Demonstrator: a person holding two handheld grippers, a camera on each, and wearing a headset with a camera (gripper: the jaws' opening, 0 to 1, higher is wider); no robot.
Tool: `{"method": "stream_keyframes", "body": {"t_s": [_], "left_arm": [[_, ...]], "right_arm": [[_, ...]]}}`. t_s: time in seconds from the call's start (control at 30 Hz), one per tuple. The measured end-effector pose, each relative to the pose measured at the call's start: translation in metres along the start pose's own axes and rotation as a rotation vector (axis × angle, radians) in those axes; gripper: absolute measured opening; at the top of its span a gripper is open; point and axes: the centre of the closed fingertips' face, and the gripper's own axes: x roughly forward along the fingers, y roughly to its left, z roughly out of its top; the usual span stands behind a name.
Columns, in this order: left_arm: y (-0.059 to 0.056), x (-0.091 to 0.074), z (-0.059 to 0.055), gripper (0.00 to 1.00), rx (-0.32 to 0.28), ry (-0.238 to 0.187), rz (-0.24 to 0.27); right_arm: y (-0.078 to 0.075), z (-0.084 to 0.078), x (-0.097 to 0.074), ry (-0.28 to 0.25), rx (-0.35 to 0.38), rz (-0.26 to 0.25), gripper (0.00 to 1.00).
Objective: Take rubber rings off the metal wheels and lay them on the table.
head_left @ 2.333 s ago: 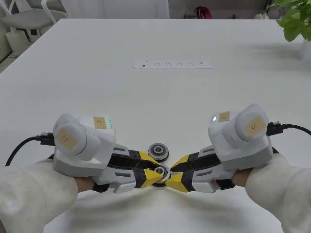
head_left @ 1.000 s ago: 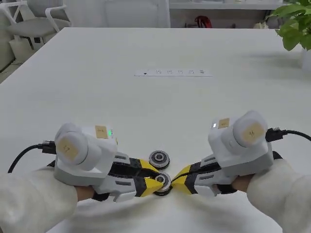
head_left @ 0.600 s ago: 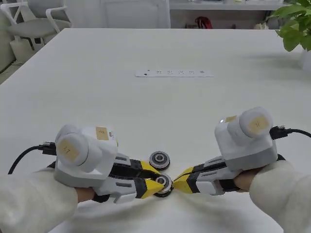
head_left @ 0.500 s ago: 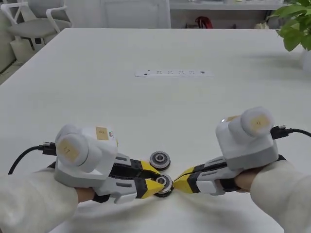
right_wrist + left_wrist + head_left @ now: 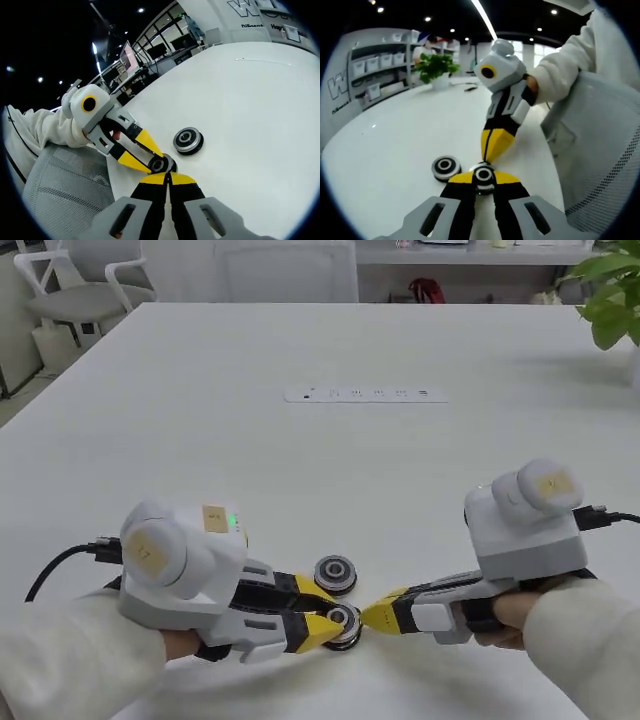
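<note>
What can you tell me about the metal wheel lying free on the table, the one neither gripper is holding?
The free wheel is a small round disc lying flat on the white table. A thick dark band, rubber by the look of it, runs around its rim. Inside that are shiny metal rings and a dark centre hole. It sits just beyond the gripped wheel, close to it but apart. Nothing but the table touches it, and its band looks to be in place.

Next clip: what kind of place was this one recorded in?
Probably an office or lab workroom: a big white table with a flat white socket strip set into it, a white-framed office chair behind, a leafy green potted plant, and wall shelves of white storage bins.
</note>
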Motion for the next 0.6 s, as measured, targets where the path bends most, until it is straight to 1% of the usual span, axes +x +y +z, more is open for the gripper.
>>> {"method": "stream_keyframes", "body": {"t_s": [0.2,0.6], "left_arm": [[-0.0007,0.0003,0.0,0.14,0.0,0.002,0.002],[-0.0003,-0.0003,-0.0006,0.14,0.002,0.002,0.002]], "right_arm": [[0.0,-0.0002,-0.0002,0.005,0.0,-0.003,0.0],[0.001,0.0005,0.0,0.003,0.023,0.004,0.0]]}}
